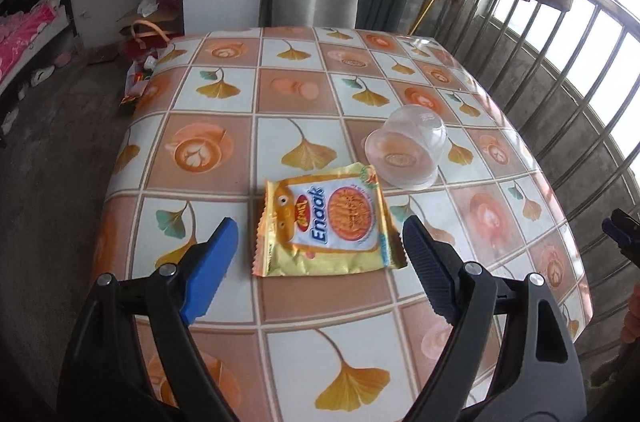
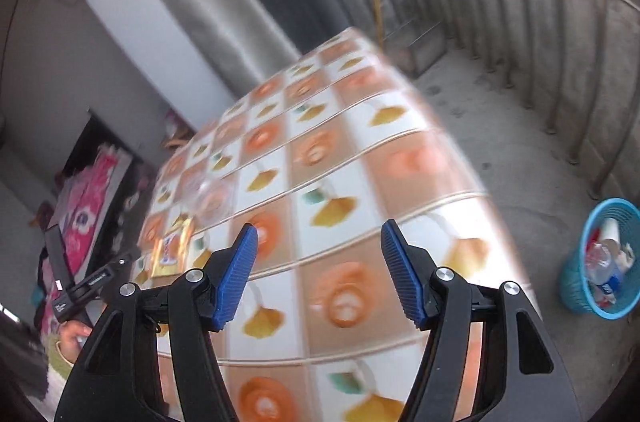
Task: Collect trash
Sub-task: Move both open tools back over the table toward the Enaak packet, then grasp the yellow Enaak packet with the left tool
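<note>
Now one snack wrapper (image 1: 324,222), one clear cup (image 1: 406,151), one basket (image 2: 605,258).

A yellow snack packet (image 1: 325,222) lies flat on the patterned table (image 1: 224,94), face up. Just beside it a clear plastic cup (image 1: 406,152) lies tipped on its side. A blue basket (image 2: 600,258) on the floor holds bottles and scraps.

Daylit fisheye; right view motion-blurred
</note>
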The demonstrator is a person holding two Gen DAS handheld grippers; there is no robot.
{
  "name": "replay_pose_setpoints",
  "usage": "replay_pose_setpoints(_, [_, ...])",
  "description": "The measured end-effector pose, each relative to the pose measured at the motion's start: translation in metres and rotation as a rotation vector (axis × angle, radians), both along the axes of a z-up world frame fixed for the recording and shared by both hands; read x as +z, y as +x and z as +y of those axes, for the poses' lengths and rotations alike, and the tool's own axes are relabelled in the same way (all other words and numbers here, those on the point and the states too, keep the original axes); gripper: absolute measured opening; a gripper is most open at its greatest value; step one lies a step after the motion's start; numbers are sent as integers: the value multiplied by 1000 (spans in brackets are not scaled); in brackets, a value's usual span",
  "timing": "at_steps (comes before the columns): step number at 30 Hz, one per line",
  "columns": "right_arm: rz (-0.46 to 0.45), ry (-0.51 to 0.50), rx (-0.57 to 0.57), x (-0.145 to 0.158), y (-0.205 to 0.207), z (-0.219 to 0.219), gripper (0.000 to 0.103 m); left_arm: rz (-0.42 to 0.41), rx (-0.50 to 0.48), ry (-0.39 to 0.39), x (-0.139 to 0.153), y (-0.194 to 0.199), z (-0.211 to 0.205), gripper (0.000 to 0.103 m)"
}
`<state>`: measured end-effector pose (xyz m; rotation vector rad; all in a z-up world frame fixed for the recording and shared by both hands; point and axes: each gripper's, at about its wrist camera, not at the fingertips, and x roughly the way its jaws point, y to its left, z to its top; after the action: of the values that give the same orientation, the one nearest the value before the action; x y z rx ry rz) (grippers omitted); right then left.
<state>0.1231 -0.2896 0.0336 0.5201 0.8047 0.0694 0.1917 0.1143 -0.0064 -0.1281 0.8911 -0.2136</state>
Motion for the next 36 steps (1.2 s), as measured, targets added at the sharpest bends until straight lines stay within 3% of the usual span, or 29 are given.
replay_pose_setpoints(6, [74, 61, 223, -11, 42, 88, 63, 23, 14, -84, -15, 0, 24, 78])
replay_pose_setpoints(9, [106, 68, 297, -22, 59, 124, 62, 44, 19, -128, -21, 5, 33, 69])
replay_pose_setpoints(16, [153, 51, 408, -42, 101, 203, 33, 132, 57, -280, -48, 20, 55, 34])
replay_pose_setpoints(21, [178, -19, 466, -59, 128, 249, 19, 173, 68, -409, -58, 24, 69, 21])
replay_pose_setpoints(26, [210, -37, 466, -73, 136, 260, 7, 207, 67, -544, -64, 25, 79, 19])
replay_pose_setpoints(33, [209, 26, 452, -79, 136, 247, 6, 256, 56, -881, -77, 25, 98, 17])
replay_pose_setpoints(36, [211, 62, 447, -80, 136, 242, 6, 278, 73, -911, -81, 26, 98, 17])
